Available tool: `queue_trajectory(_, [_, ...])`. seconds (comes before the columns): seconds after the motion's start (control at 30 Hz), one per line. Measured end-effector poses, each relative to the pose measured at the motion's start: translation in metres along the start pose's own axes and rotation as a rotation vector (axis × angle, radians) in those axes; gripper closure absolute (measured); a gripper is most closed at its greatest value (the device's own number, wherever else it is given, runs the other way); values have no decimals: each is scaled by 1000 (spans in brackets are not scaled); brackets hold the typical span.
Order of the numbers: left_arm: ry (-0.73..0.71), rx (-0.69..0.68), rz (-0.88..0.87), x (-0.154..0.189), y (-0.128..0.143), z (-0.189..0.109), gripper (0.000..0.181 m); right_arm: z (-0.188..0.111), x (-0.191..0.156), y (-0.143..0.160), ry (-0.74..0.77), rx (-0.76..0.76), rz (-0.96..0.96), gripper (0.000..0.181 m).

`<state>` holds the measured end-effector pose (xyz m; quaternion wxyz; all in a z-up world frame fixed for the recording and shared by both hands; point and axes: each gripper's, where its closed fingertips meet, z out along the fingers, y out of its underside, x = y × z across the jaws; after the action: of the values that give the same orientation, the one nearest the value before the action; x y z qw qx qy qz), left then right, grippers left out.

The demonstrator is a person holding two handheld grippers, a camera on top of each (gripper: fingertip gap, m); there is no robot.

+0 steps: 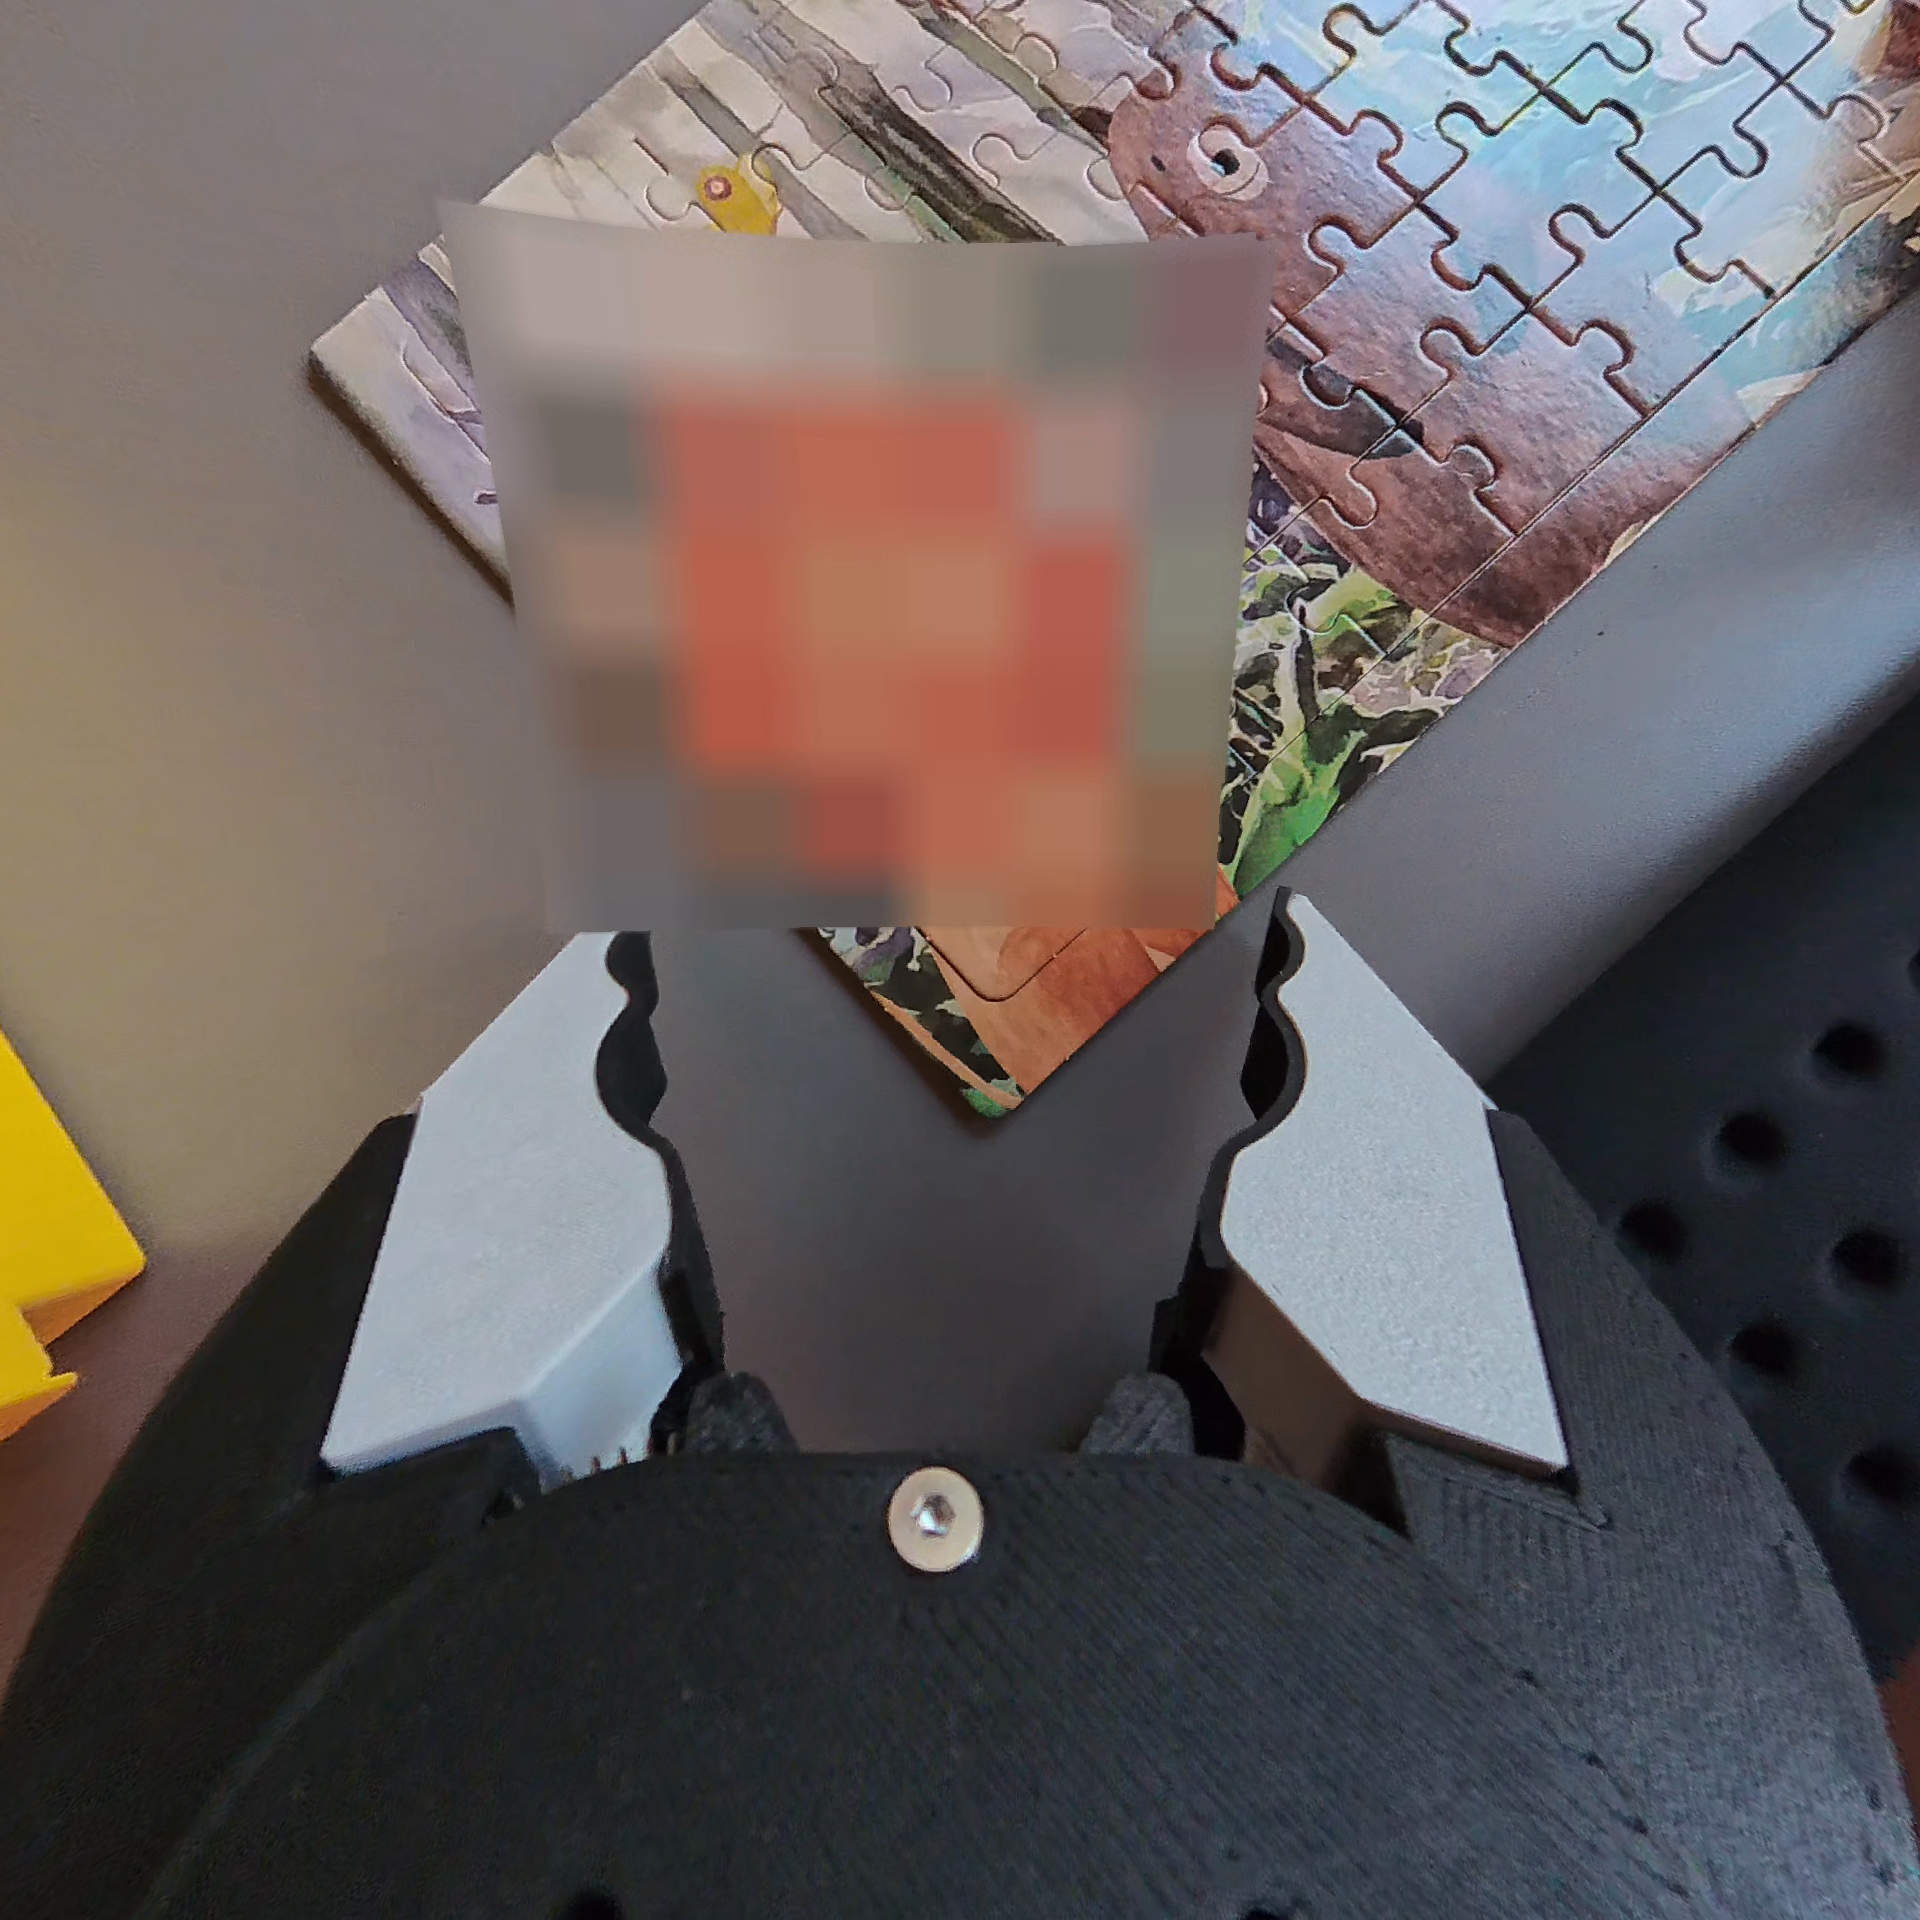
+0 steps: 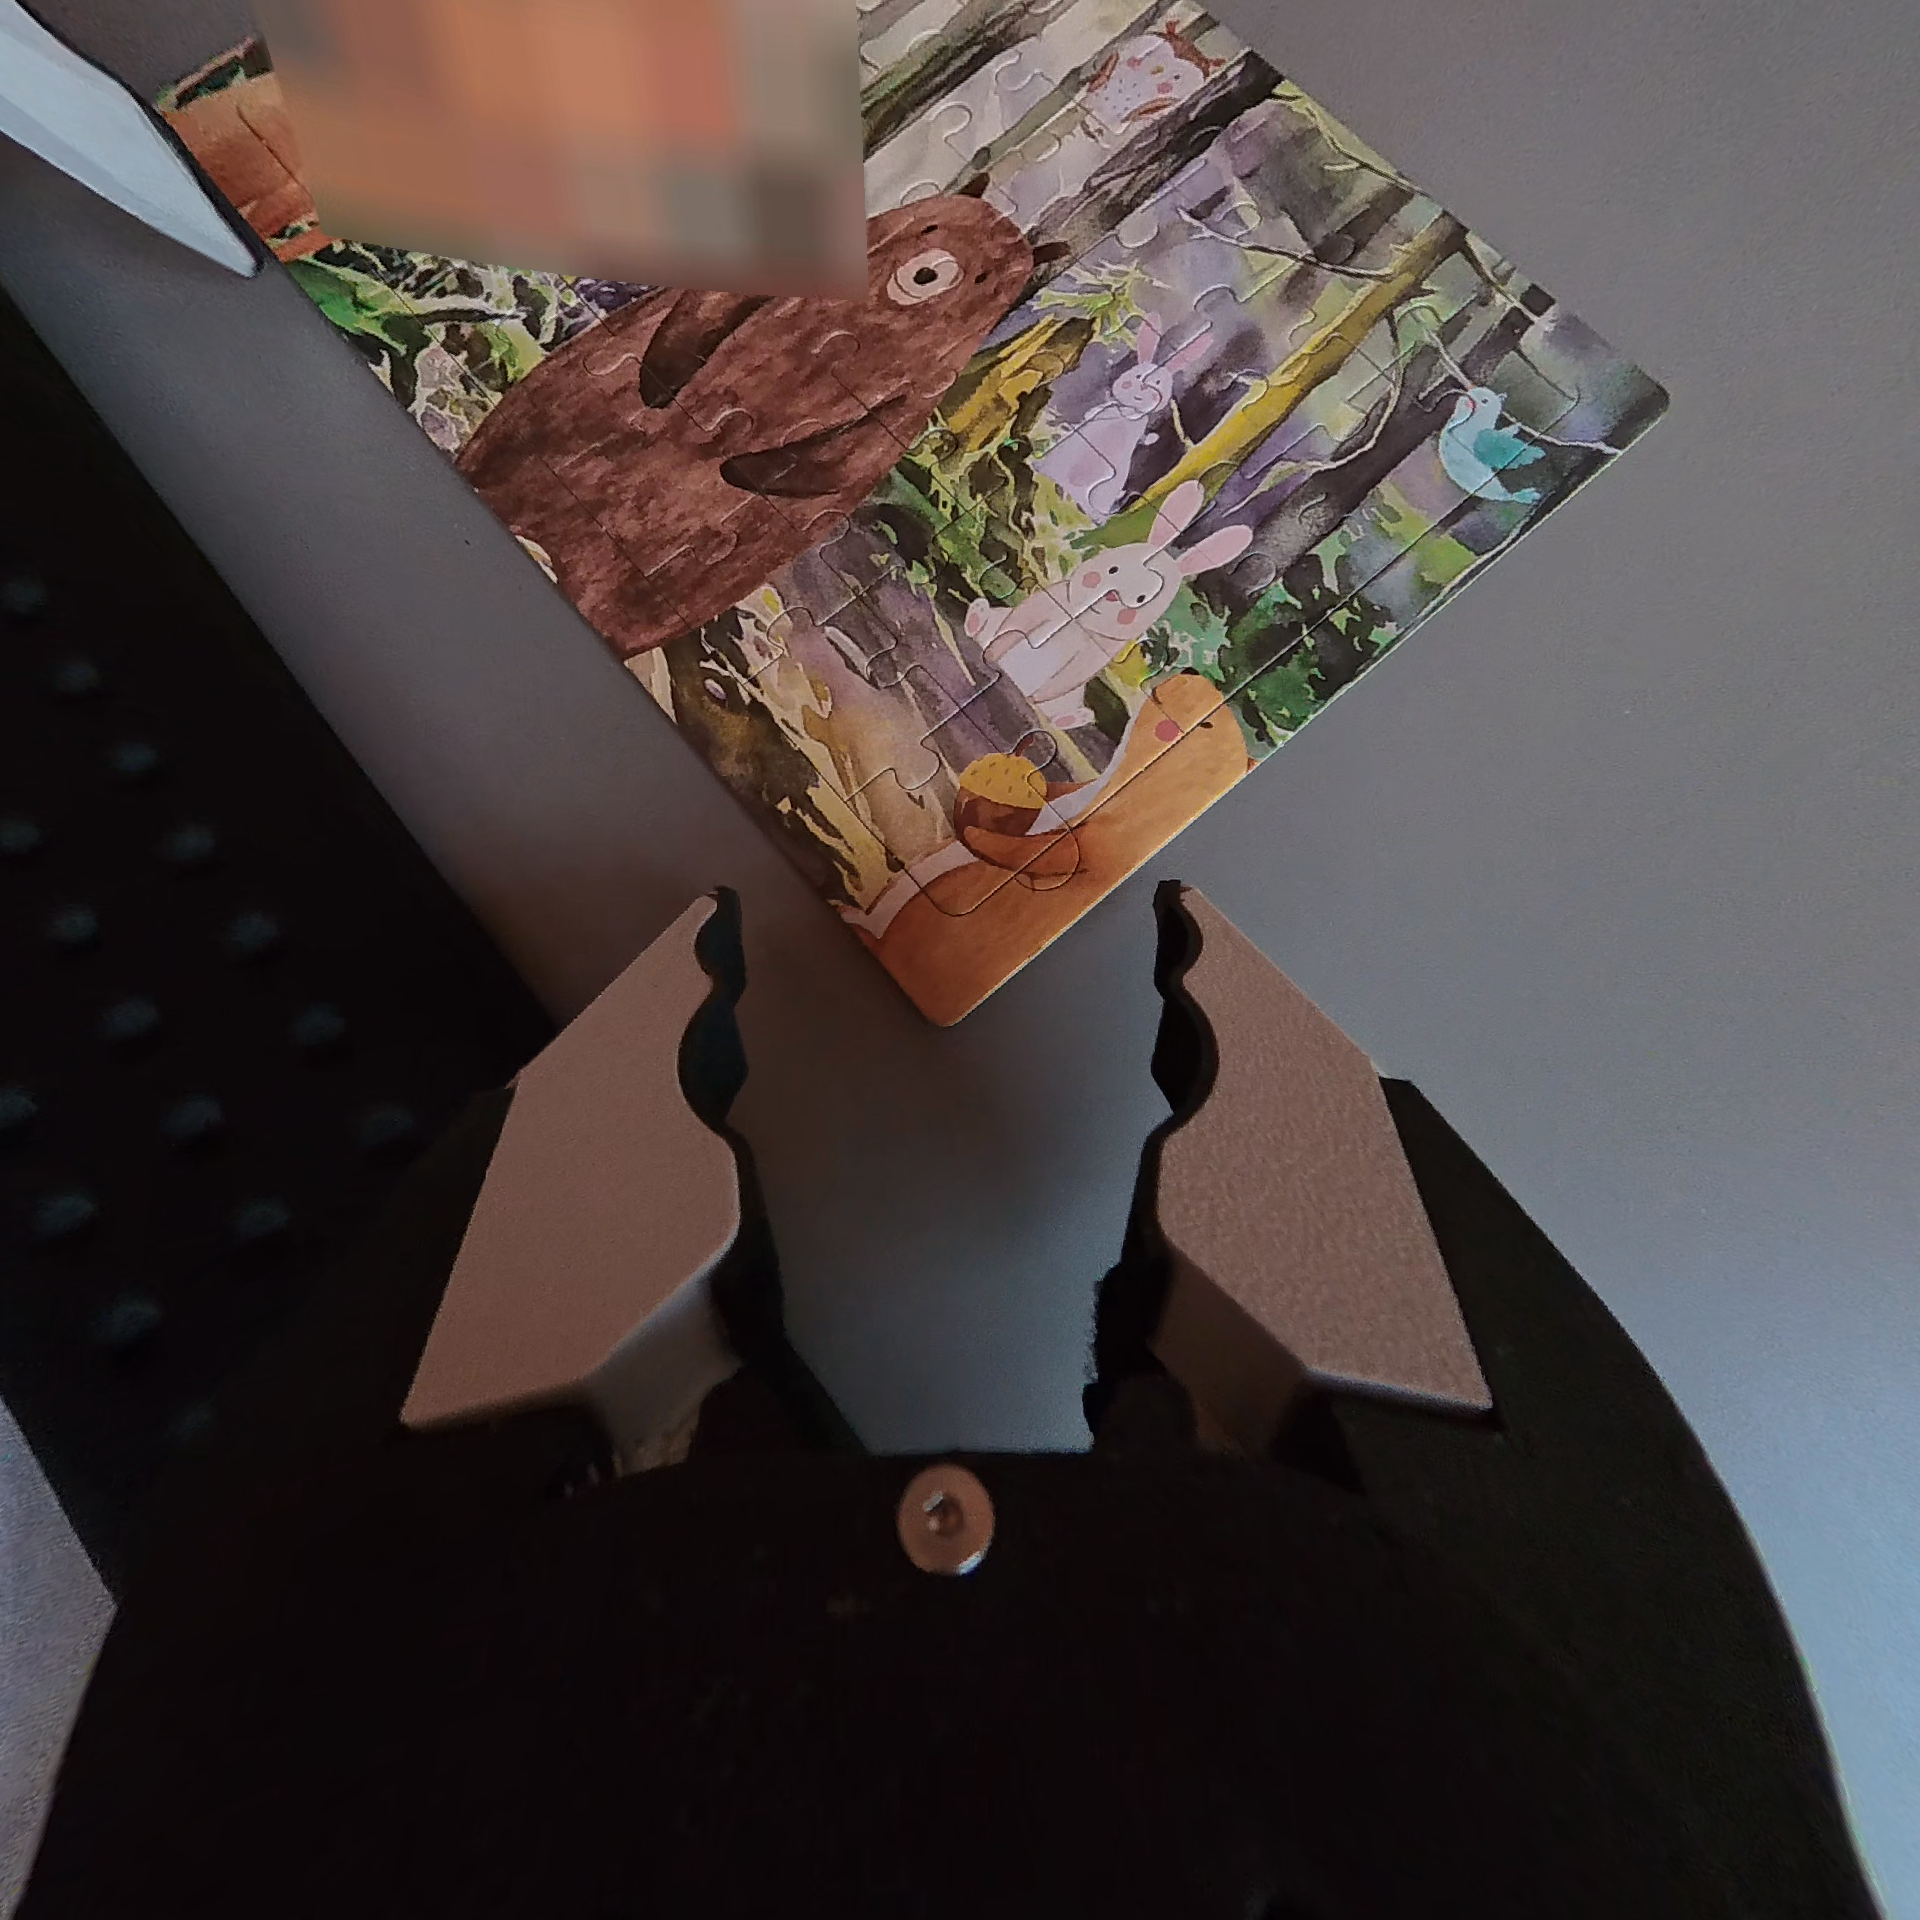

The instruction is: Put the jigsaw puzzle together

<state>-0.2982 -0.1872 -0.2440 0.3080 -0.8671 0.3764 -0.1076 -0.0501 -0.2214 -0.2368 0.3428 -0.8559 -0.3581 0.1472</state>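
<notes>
Puzzle work looks close to finished, as far as I can judge. The jigsaw puzzle [image 2: 1091,520] lies flat on the grey table [image 2: 1558,935], a forest picture with a brown bear, pale rabbits and a small blue bird, and every part of it that I can see is joined, with no gaps and no loose pieces lying beside it. A blurred patch covers one stretch of the puzzle in both views, so I cannot say whether a piece is missing there.

My right gripper [image 2: 951,935] hovers just short of the puzzle's near corner, its fingers spread apart with only bare table between them. My left gripper [image 1: 951,966] does the same from the puzzle's other side: fingers wide apart, nothing held, another corner of the puzzle pointing into the gap but not touching either finger.

Beyond the puzzle's long edge the table ends, and a black perforated mat [image 1: 1766,1195] lies past that edge. Well away from the puzzle, on the far side from that mat, sits a yellow object [image 1: 52,1226], only partly in view.

What remains, I think, is at most a check of the hidden part.
</notes>
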Motion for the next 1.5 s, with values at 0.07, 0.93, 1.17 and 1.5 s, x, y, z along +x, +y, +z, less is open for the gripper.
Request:
queue_trajectory(0.07, [11,-3,0,3,2,2,67,1,0,2,9,-14,-14,104])
queue_trajectory(0.93, [49,-3,16,9,-1,9,74,7,4,3,11,-46,-4,120])
queue_trajectory(1.17, [57,5,28,11,-3,9,81,8,4,2,10,-46,-5,123])
queue_trajectory(1.5, [60,-5,35,12,-4,14,81,8,3,2,16,-43,0,123])
